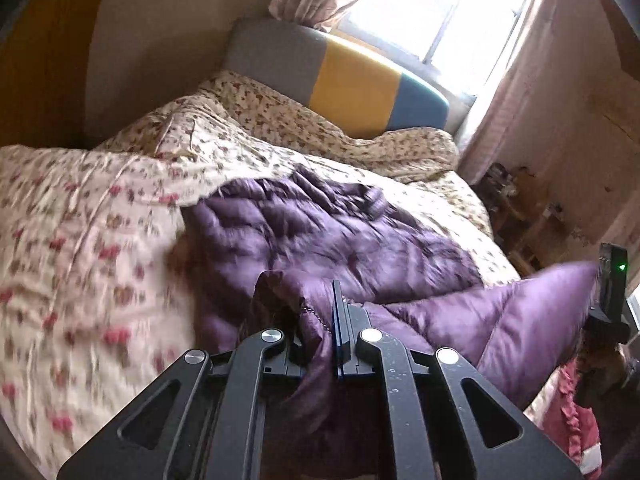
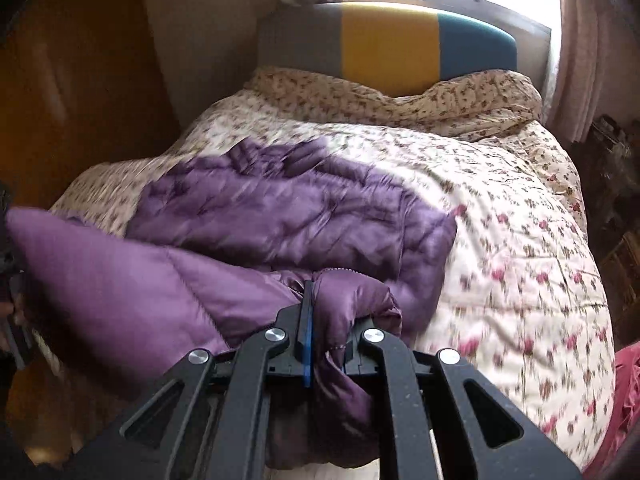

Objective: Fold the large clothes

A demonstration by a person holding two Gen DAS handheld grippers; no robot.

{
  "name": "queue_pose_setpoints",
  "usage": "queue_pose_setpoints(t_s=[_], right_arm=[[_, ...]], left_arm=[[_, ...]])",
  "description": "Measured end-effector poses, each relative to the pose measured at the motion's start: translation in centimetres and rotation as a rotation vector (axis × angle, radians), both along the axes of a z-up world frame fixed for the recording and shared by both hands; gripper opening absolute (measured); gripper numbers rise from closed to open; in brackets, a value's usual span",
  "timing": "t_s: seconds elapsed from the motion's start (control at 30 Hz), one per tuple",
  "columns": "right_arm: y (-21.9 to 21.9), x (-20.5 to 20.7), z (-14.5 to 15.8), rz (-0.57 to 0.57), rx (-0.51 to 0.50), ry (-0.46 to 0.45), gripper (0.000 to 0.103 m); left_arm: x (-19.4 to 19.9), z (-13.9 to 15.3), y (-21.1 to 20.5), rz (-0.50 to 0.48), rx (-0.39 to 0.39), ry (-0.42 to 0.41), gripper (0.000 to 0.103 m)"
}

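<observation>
A purple quilted down coat (image 1: 320, 236) lies spread on a bed with a floral cover (image 1: 80, 248). My left gripper (image 1: 320, 320) is shut on the coat's near hem, with fabric bunched between its black fingers and a zipper edge showing. The right gripper (image 1: 610, 296) shows at the right edge of the left wrist view, holding the stretched hem. In the right wrist view the same coat (image 2: 288, 208) stretches away toward the headboard. My right gripper (image 2: 328, 316) is shut on the hem there, purple cloth pinched against its blue pad. The lifted hem hangs taut between both grippers.
A headboard (image 1: 344, 80) in grey, yellow and blue stands at the far end under a bright window (image 1: 432, 12) with pink curtains. A rumpled floral duvet (image 2: 400, 96) is piled below it. Wooden furniture (image 1: 532, 216) stands right of the bed. Red cloth (image 2: 628, 392) lies at the near right.
</observation>
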State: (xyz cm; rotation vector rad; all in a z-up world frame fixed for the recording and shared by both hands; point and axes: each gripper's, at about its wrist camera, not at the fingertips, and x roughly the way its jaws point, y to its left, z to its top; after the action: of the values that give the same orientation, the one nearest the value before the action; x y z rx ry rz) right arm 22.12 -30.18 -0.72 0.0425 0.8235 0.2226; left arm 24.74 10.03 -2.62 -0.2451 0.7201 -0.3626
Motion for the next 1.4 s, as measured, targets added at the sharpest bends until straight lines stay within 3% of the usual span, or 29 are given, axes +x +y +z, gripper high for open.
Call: queue_pose_setpoints(t_s=[0.17, 0.27, 0.37, 0.4, 0.43, 0.47, 0.5, 0.63, 0.73, 0.87, 0.97, 1.2, 1.27, 1.3, 1.33, 1.37, 1.4], right_arm=[[-0.9, 6.5, -1.2, -0.053, 0.009, 0.047, 0.007], [-1.3, 9.8, -2.1, -0.080, 0.033, 0.087, 0.015], [-1.9, 11.6, -2.2, -0.087, 0.089, 0.107, 0.043], [-2.2, 12.1, -2.1, -0.091, 0.119, 0.108, 0.057], [-2.5, 12.4, -2.0, -0.088, 0.145, 0.111, 0.064], [-2.5, 12.7, -1.9, -0.084, 0.161, 0.118, 0.068], [-2.7, 12.9, -1.8, -0.084, 0.189, 0.124, 0.072], [-3.3, 13.1, -1.1, -0.080, 0.288, 0.130, 0.093], [-4.3, 12.7, -0.2, -0.091, 0.373, 0.112, 0.101], [-5.3, 11.2, 0.5, -0.118, 0.386, 0.085, 0.101], [-6.0, 9.7, -0.9, -0.150, 0.313, 0.105, 0.101], [-6.6, 7.2, -8.3, -0.221, 0.205, 0.261, 0.099], [-6.0, 6.7, -9.7, -0.216, 0.208, 0.281, 0.086], [-5.6, 6.3, -9.7, -0.214, 0.201, 0.267, 0.076], [-5.3, 6.2, -9.6, -0.206, 0.201, 0.262, 0.061], [-4.9, 6.0, -9.4, -0.196, 0.191, 0.260, 0.054], [-4.3, 5.8, -8.9, -0.186, 0.145, 0.251, 0.040]], left_arm=[[6.8, -0.9, -0.2, 0.045, 0.022, 0.046, 0.009], [10.4, -1.7, 0.4, 0.096, -0.010, 0.096, 0.009], [12.4, -2.2, 1.5, 0.130, -0.065, 0.151, 0.025], [12.7, -2.2, 1.7, 0.138, -0.082, 0.159, 0.035], [13.0, -2.1, 2.0, 0.146, -0.093, 0.161, 0.051], [13.0, -1.9, 2.5, 0.166, -0.101, 0.149, 0.058], [13.1, -1.6, 2.9, 0.194, -0.100, 0.133, 0.075], [13.1, -0.7, 5.7, 0.262, -0.182, 0.107, 0.079], [12.4, -1.2, 6.7, 0.264, -0.186, 0.114, 0.079], [10.8, -4.2, 7.4, 0.250, -0.194, 0.175, 0.079], [9.4, -6.6, 7.8, 0.232, -0.238, 0.223, 0.080], [6.8, -10.7, 7.5, 0.200, -0.360, 0.302, 0.080], [6.4, -11.1, 7.0, 0.190, -0.361, 0.300, 0.078], [6.3, -11.1, 6.7, 0.178, -0.358, 0.296, 0.064], [6.3, -11.2, 6.5, 0.161, -0.367, 0.300, 0.043], [6.2, -11.2, 6.1, 0.136, -0.369, 0.309, 0.037], [6.0, -10.9, 5.9, 0.131, -0.346, 0.301, 0.029]])
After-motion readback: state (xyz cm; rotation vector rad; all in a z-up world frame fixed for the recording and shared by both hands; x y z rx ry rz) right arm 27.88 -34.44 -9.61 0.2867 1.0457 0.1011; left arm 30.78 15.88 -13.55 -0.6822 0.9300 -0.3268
